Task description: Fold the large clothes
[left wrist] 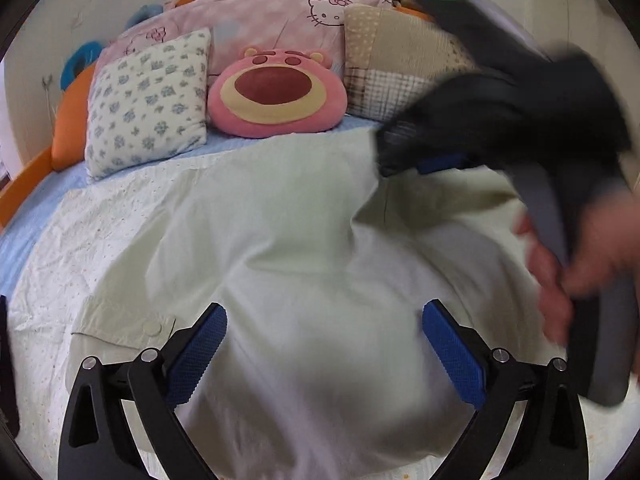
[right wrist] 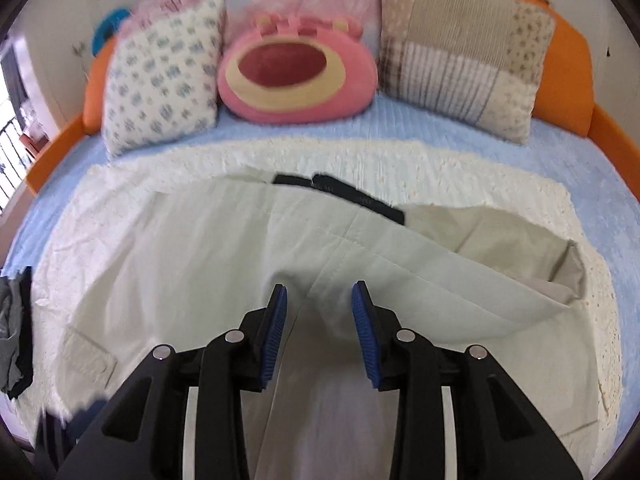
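A large pale cream garment (left wrist: 280, 248) lies spread on a white textured sheet (left wrist: 60, 248) on the bed. It has a buttoned pocket flap (left wrist: 132, 326). My left gripper (left wrist: 324, 320) is wide open just above the cloth and holds nothing. In the right wrist view the garment (right wrist: 180, 260) shows a black waistband label (right wrist: 352, 196) and a folded part at the right (right wrist: 480, 248). My right gripper (right wrist: 319, 300) is open with the cloth between and under its blue pads (right wrist: 276, 328). It also shows blurred in the left wrist view (left wrist: 400, 160), over the garment's far right.
A floral pillow (left wrist: 148, 100), a pink bear cushion (left wrist: 276, 92) and a patchwork pillow (left wrist: 400, 64) stand along the head of the bed. An orange bed frame (right wrist: 568, 72) rings the blue mattress cover (right wrist: 400, 128). A dark garment (right wrist: 16, 332) lies at the left edge.
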